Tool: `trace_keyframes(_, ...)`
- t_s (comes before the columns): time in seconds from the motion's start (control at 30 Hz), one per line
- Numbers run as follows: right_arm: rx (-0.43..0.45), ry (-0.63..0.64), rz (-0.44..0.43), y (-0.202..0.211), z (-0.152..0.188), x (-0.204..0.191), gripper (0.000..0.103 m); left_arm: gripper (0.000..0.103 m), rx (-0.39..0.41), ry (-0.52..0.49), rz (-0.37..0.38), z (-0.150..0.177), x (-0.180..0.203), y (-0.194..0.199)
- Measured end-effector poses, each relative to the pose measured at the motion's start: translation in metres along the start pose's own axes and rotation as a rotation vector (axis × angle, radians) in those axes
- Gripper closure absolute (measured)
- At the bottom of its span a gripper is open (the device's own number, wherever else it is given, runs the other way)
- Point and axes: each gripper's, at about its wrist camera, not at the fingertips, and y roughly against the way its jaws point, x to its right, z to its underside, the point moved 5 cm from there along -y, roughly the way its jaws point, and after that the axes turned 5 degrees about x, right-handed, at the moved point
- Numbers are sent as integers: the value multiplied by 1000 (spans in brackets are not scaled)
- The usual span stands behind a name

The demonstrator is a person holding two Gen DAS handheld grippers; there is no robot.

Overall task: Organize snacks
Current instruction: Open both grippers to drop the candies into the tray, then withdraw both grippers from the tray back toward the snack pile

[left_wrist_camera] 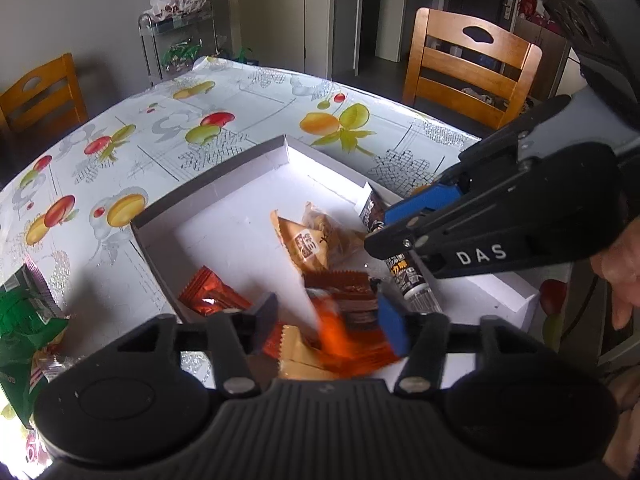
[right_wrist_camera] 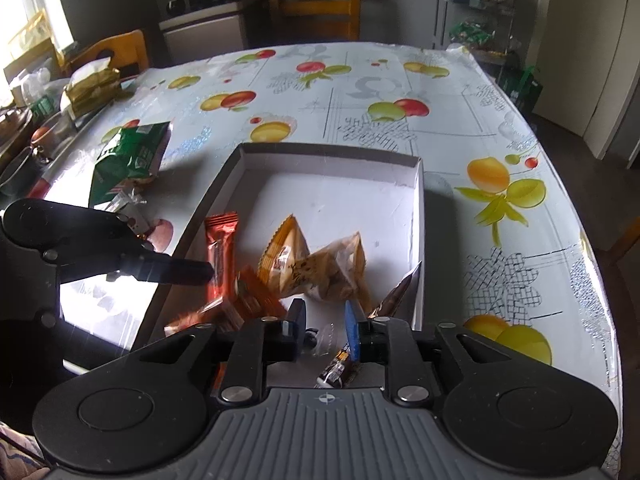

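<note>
Both grippers hang over the near end of a white box (right_wrist_camera: 332, 152) on the fruit-print worktop (right_wrist_camera: 460, 92). The left gripper (left_wrist_camera: 328, 320) has its fingers apart around a blurred orange snack (left_wrist_camera: 340, 340). The right gripper (right_wrist_camera: 325, 322) has its fingers slightly apart, clamping nothing. Tan snack packets (right_wrist_camera: 316, 264) lie mid-box.

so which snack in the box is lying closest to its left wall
The long red-orange bar, lying lengthwise right along the white box's left wall. The two tan triangular packs sit mid-box, and the dark wrapper leans on the right wall.
</note>
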Motion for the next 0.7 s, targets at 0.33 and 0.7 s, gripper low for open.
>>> trace_keyframes(0.33, 28, -17, 15, 6, -7, 2, 74, 45, 24, 15, -8, -1, -5, 7)
trace_keyframes(0.7, 70, 8, -20, 8, -24, -28, 68, 45, 59, 82, -72, 9, -32, 34)
